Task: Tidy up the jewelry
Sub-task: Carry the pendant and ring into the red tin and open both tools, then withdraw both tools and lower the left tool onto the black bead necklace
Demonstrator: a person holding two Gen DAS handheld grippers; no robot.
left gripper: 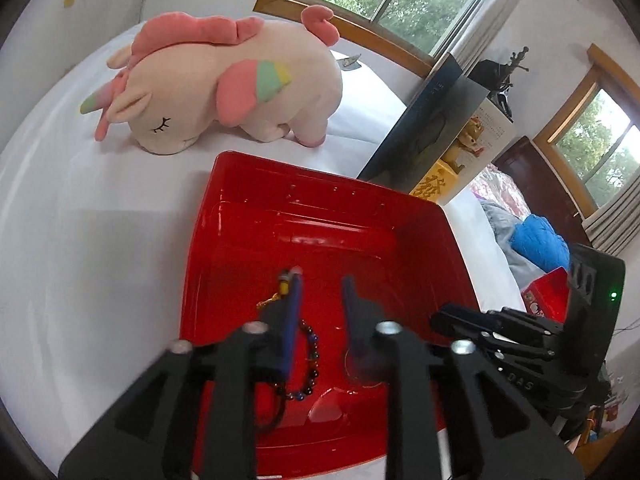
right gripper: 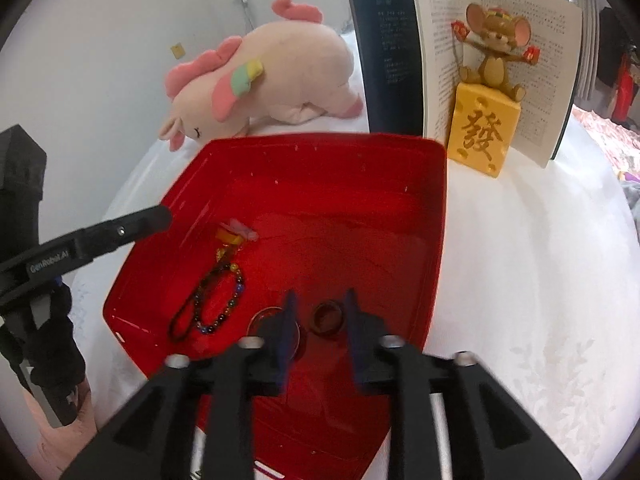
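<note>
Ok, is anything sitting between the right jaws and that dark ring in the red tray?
Nothing visible blocks it. The dark ring lies on the floor of the red tray, showing in the gap of the open right gripper. A thin bangle lies just left of it, partly under one finger, and the bead bracelet farther left.

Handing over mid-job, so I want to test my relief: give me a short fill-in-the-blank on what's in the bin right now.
1. The beaded bracelet lies inside the ____ bin.
2. The dark ring shows between the ____ gripper's open fingers.
3. The plush unicorn lies ____ the bin.
4. The mouse figurine sits on a ____ block.

Missing words: red; right; behind; yellow
</note>
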